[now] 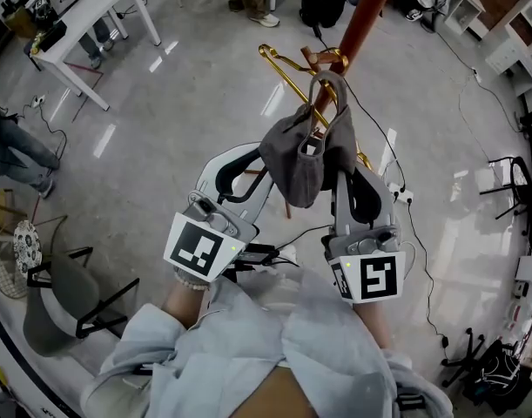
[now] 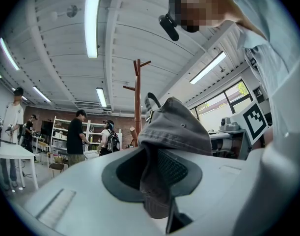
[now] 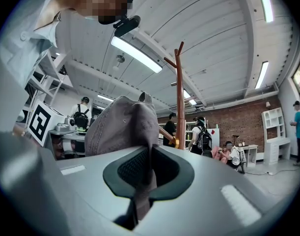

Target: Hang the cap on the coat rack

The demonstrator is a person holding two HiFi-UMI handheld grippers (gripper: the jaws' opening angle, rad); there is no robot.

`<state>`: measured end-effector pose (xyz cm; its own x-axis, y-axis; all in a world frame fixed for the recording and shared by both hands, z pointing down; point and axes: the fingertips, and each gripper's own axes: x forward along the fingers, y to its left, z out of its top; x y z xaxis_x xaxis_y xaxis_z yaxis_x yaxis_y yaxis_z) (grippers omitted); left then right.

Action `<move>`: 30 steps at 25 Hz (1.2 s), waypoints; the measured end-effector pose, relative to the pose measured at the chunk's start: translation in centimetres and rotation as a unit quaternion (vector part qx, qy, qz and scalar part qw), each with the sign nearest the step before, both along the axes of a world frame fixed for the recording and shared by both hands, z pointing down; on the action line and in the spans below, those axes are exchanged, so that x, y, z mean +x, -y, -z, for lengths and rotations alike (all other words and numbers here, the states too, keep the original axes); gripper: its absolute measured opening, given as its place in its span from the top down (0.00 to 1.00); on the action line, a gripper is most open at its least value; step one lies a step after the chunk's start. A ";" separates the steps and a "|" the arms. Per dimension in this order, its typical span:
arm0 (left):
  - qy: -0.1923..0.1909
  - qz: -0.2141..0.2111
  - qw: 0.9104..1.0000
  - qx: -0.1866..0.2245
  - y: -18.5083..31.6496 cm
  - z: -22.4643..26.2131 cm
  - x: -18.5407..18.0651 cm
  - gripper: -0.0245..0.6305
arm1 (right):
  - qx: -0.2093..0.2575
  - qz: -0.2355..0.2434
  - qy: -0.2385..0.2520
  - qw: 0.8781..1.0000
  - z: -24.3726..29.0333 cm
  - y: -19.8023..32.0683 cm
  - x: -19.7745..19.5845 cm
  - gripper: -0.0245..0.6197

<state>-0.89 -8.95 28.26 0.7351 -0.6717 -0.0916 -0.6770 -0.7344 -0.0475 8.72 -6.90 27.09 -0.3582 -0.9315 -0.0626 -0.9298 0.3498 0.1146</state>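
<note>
A grey cap (image 1: 302,151) hangs crumpled between my two grippers, just below the brown wooden coat rack (image 1: 363,14). My left gripper (image 1: 267,157) is shut on the cap's left side; in the left gripper view the cap (image 2: 174,132) is pinched in the jaws, with the coat rack (image 2: 137,100) standing behind it. My right gripper (image 1: 339,153) is shut on the cap's right side, and the right gripper view shows the cap (image 3: 122,127) folded into the jaws beside the coat rack (image 3: 180,97). The cap's back strap (image 1: 322,84) loops up towards a rack peg (image 1: 320,57).
A gold clothes hanger (image 1: 292,77) hangs on the rack. A white table (image 1: 87,20) stands far left, a grey chair (image 1: 61,299) near left. Cables cross the floor at right. Several people stand by shelves (image 2: 81,136) in the background.
</note>
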 end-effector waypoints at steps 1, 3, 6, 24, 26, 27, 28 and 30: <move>0.000 0.002 1.000 -0.001 0.1 0.0 0.0 0.85 | 0.000 0.002 0.000 1.000 0.0 0.1 0.0 0.94; 0.000 0.005 1.000 -0.002 0.3 -0.1 -0.1 0.85 | 0.000 0.004 0.000 1.000 -0.1 0.4 -0.1 0.94; -0.001 0.009 1.000 -0.004 0.6 -0.3 -0.3 0.85 | -0.003 0.007 0.001 1.000 -0.2 0.7 -0.2 0.94; -0.030 0.023 0.999 -0.005 5.5 -1.3 -0.9 0.85 | -0.032 -0.002 -0.002 0.999 -1.8 4.8 -0.4 0.94; -0.029 0.022 0.999 -0.007 6.1 -1.6 -0.9 0.85 | -0.035 -0.004 -0.003 0.999 -1.9 5.3 -0.4 0.94; -0.028 0.021 0.999 -0.008 6.4 -1.7 -0.8 0.85 | -0.037 -0.006 -0.003 0.999 -2.1 5.5 -0.4 0.94; -0.026 0.020 0.999 -0.009 6.7 -1.8 -0.7 0.85 | -0.040 -0.007 -0.003 0.999 -2.2 5.7 -0.3 0.94; -0.021 0.021 1.000 -0.011 7.1 -2.1 -0.5 0.85 | -0.045 -0.011 -0.003 0.999 -2.5 6.0 -0.2 0.94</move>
